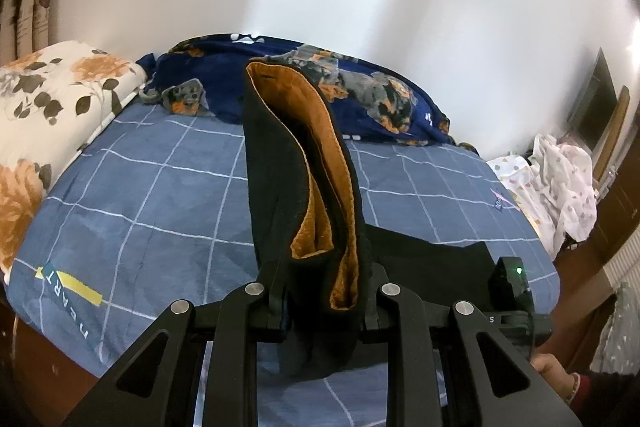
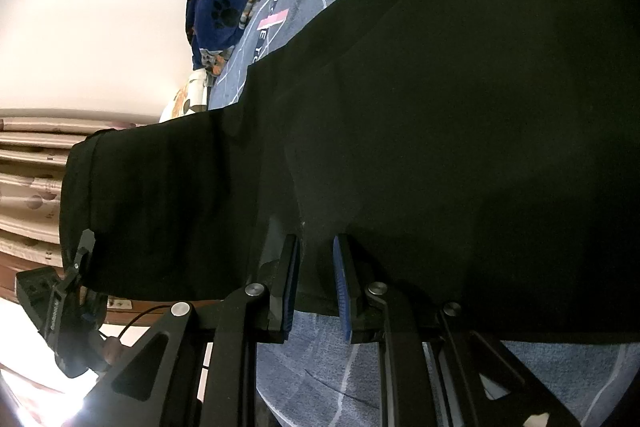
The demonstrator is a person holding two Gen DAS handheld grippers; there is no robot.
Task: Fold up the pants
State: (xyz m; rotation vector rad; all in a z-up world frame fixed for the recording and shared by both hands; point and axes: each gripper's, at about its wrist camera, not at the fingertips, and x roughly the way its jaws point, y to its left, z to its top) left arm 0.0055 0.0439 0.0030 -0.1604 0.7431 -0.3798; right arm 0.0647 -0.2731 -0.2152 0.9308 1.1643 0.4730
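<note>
The black pants [image 1: 288, 167] with an orange lining rise in a bunched fold between the fingers of my left gripper [image 1: 326, 303], which is shut on them above the bed. More black cloth trails right toward the other gripper's body [image 1: 512, 287]. In the right wrist view the pants [image 2: 440, 127] fill most of the frame as a dark hanging sheet. My right gripper [image 2: 316, 279] is shut on their lower edge, blue pads [image 2: 342, 287] pressing the fabric. The left gripper [image 2: 76, 267] shows at the far left, clamped on the pants' end.
The bed's blue checked sheet [image 1: 160, 195] lies under the pants. A floral pillow [image 1: 52, 99] is at the left, a dark blue dog-print blanket [image 1: 360, 83] along the wall, and white patterned cloth [image 1: 552, 179] off the right edge. A hand [image 1: 552, 367] shows at the lower right.
</note>
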